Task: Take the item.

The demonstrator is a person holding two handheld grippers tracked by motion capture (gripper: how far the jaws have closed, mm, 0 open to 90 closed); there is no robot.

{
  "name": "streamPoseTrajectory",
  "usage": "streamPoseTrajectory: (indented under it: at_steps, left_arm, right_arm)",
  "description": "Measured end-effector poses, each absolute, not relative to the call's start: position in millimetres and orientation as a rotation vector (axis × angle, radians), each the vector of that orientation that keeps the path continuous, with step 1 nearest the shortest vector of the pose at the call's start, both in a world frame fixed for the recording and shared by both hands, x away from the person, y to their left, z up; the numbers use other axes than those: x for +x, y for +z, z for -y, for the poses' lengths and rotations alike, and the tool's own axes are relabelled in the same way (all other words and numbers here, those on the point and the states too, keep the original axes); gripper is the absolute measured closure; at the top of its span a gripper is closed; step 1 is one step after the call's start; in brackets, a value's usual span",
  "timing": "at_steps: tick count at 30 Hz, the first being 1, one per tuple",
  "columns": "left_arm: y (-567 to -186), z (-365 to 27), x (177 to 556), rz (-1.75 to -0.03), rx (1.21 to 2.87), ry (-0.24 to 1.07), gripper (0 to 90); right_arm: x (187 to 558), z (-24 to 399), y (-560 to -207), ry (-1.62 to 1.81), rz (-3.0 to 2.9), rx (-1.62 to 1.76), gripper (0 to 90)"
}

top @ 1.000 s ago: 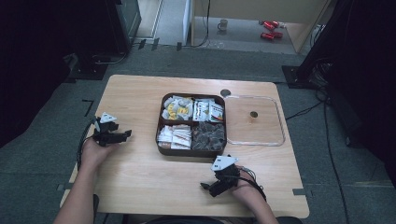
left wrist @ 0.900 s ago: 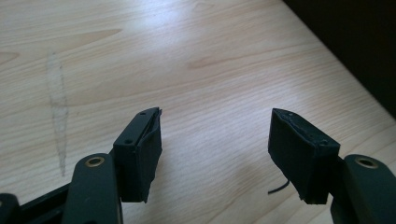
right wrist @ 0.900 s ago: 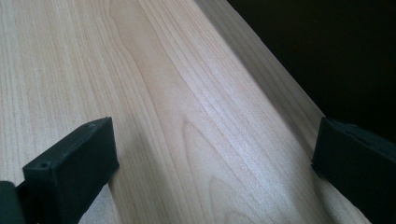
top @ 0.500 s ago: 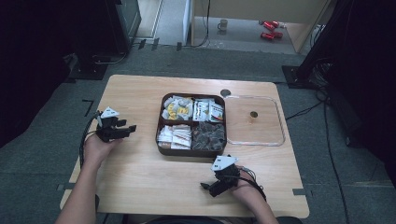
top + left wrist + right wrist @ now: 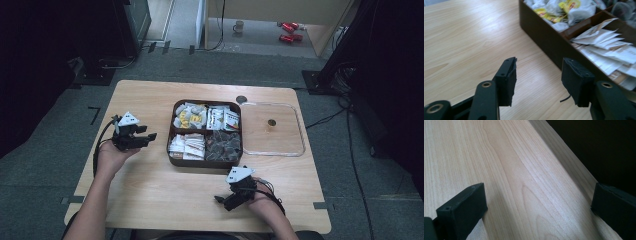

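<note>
- Fingers [image 5: 576, 82] of the left gripper [image 5: 147, 137] stand apart with nothing between them, above bare table [image 5: 150, 190] wood; in the left gripper view the dark wall of the tray [image 5: 541, 37] runs just past them at 1 o'clock.
- Right gripper [image 5: 220, 199] has its fingers [image 5: 461, 207] spread wide and empty, low over the wood near the table's 6 o'clock edge; whether they touch it cannot be told.
- Brown four-part tray [image 5: 172, 132] sits at the table's middle, at 3 o'clock from the left gripper and at 12 o'clock from the right one, apart from both.
- Its 10 o'clock compartment holds yellow-and-white sachets [image 5: 189, 117]; the 2 o'clock one holds white packets [image 5: 223, 118] with dark print.
- Its 7 o'clock compartment holds flat white-and-brown paper packets [image 5: 186, 146]; the 5 o'clock one holds dark wrapped pieces [image 5: 224, 146].
- Clear lid [image 5: 272, 130] lies flat on the table just beside the tray at 3 o'clock, a small round knob at its centre.
</note>
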State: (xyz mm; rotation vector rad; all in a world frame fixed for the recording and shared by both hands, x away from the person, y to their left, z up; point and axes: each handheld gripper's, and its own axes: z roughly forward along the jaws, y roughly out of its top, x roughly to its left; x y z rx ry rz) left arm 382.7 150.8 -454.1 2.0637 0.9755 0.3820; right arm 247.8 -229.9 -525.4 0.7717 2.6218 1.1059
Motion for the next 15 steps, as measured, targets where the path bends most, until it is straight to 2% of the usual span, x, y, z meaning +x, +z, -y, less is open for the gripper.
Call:
streamPoseTrajectory:
  at_steps: [15]
  left_arm:
    - [-434.5,-123.2,380.2,-0.871,2.071,0.293,53.4]
  right_arm:
    - [248.3,229.1,-525.3,1.106,-2.627,0.764,0.0]
